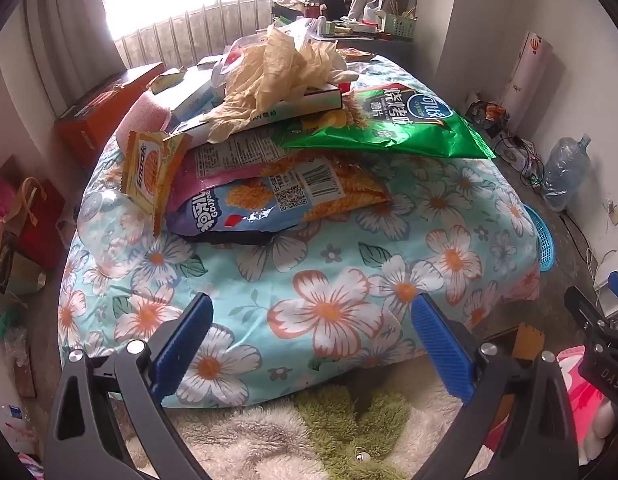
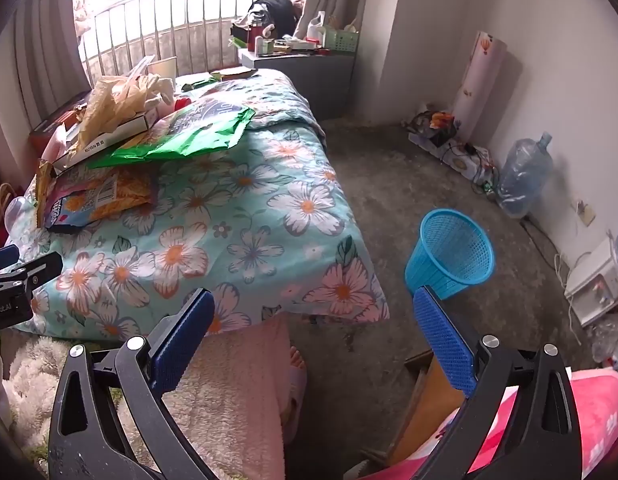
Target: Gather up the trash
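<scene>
A heap of trash lies on a floral blue quilt (image 1: 337,264): a green chip bag (image 1: 393,124) (image 2: 181,140), a blue and orange snack bag (image 1: 277,204) (image 2: 97,200), a small yellow wrapper (image 1: 149,168), crumpled tan paper (image 1: 277,76) (image 2: 117,100) on a flat white box (image 1: 269,116), and a clear plastic bottle (image 1: 109,232). My left gripper (image 1: 309,344) is open over the quilt's near edge, short of the heap. My right gripper (image 2: 313,336) is open above the quilt's corner. A blue mesh wastebasket (image 2: 449,252) (image 1: 543,240) stands on the floor to the right of the bed.
A person's foot in a slipper (image 2: 297,372) and a pink fuzzy robe (image 2: 229,392) are below the right gripper. A big water jug (image 2: 521,176), cables and a white device (image 2: 597,280) line the right wall. An orange box (image 1: 105,112) and bags (image 1: 33,216) crowd the left side.
</scene>
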Demonstrator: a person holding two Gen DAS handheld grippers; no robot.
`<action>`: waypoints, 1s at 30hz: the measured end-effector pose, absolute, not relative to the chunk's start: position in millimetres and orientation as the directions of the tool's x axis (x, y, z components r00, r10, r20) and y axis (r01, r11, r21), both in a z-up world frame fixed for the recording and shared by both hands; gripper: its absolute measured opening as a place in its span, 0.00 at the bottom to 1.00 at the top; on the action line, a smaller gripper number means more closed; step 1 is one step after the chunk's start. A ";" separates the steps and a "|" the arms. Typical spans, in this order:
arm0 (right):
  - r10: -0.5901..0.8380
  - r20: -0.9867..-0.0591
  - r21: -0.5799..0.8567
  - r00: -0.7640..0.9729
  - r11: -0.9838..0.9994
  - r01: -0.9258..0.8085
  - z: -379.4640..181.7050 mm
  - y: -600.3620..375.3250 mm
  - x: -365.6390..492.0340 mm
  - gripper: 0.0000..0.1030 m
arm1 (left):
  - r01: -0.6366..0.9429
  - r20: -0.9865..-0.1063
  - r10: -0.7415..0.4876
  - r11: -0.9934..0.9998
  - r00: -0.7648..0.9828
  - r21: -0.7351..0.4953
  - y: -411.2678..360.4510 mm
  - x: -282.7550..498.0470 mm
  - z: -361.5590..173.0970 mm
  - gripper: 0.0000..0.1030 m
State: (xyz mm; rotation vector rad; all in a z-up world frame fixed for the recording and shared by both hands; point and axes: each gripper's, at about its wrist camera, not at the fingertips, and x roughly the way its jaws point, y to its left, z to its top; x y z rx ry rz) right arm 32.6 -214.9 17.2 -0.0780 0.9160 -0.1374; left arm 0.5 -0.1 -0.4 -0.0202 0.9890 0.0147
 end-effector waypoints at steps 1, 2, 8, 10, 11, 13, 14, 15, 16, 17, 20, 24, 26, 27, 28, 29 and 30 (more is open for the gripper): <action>-0.152 -0.785 -0.126 0.601 0.988 0.085 17.0 -214.5 32.6 0.92 | -0.022 -0.836 0.002 1.000 0.549 -0.011 0.0 0.4 -0.5 0.94; -0.153 -0.785 -0.126 0.601 0.988 0.086 18.6 -212.0 33.7 0.92 | -0.022 -0.835 0.002 1.000 0.550 -0.012 0.2 0.3 -0.3 0.94; -0.150 -0.786 -0.122 0.600 0.989 0.086 18.0 -210.7 32.5 0.92 | -0.026 -0.834 0.004 1.000 0.552 -0.013 2.8 -0.5 -0.6 0.94; -0.149 -0.787 -0.123 0.599 0.989 0.086 18.0 -211.1 32.8 0.92 | -0.028 -0.836 0.007 1.000 0.548 -0.010 4.1 -4.0 -0.5 0.94; -0.148 -0.787 -0.121 0.599 0.989 0.086 18.1 -211.4 32.7 0.92 | -0.029 -0.836 0.008 1.000 0.548 -0.010 4.8 -4.7 -0.3 0.94; -0.148 -0.787 -0.121 0.599 0.989 0.085 18.1 -211.6 32.6 0.92 | -0.027 -0.837 0.008 1.000 0.547 -0.008 2.6 -2.9 -1.3 0.94; -0.148 -0.787 -0.121 0.599 0.989 0.085 18.3 -211.0 32.4 0.92 | -0.026 -0.838 0.008 1.000 0.546 -0.008 2.5 -2.8 -1.1 0.94; -0.146 -0.788 -0.119 0.599 0.989 0.085 18.1 -212.0 32.7 0.92 | -0.027 -0.838 0.008 1.000 0.545 -0.008 2.6 -2.7 -0.9 0.94; -0.146 -0.788 -0.119 0.599 0.989 0.085 18.2 -211.8 32.6 0.92 | -0.027 -0.839 0.009 1.000 0.544 -0.007 4.3 -1.1 -2.8 0.94; -0.147 -0.787 -0.119 0.599 0.989 0.086 18.1 -211.9 32.7 0.92 | -0.027 -0.839 0.009 1.000 0.544 -0.006 4.7 -1.2 -3.0 0.94; -0.147 -0.788 -0.119 0.598 0.989 0.086 18.1 -211.7 32.9 0.92 | -0.027 -0.839 0.010 1.000 0.544 -0.006 4.6 -1.4 -3.0 0.94; -0.146 -0.788 -0.119 0.598 0.989 0.086 18.1 -210.9 33.5 0.92 | -0.027 -0.839 0.010 1.000 0.544 -0.006 5.3 -2.0 -2.6 0.94; -0.145 -0.789 -0.118 0.597 0.989 0.085 17.9 -210.9 34.0 0.92 | -0.027 -0.839 0.010 1.000 0.544 -0.006 5.7 -2.4 -2.5 0.94; -0.146 -0.789 -0.118 0.597 0.989 0.085 18.0 -210.5 34.1 0.92 | -0.027 -0.839 0.010 1.000 0.544 -0.006 5.8 -2.5 -2.5 0.94; -0.145 -0.789 -0.117 0.597 0.989 0.085 17.9 -210.7 34.2 0.92 | -0.028 -0.840 0.010 1.000 0.543 -0.006 5.1 -1.8 -2.6 0.94; -0.144 -0.789 -0.117 0.597 0.990 0.085 17.8 -210.5 34.4 0.92 | -0.028 -0.840 0.010 1.000 0.543 -0.006 4.9 -1.8 -2.6 0.94; -0.145 -0.789 -0.118 0.597 0.989 0.085 17.9 -210.2 34.5 0.92 | -0.028 -0.840 0.010 1.000 0.543 -0.006 5.7 -2.1 -2.6 0.94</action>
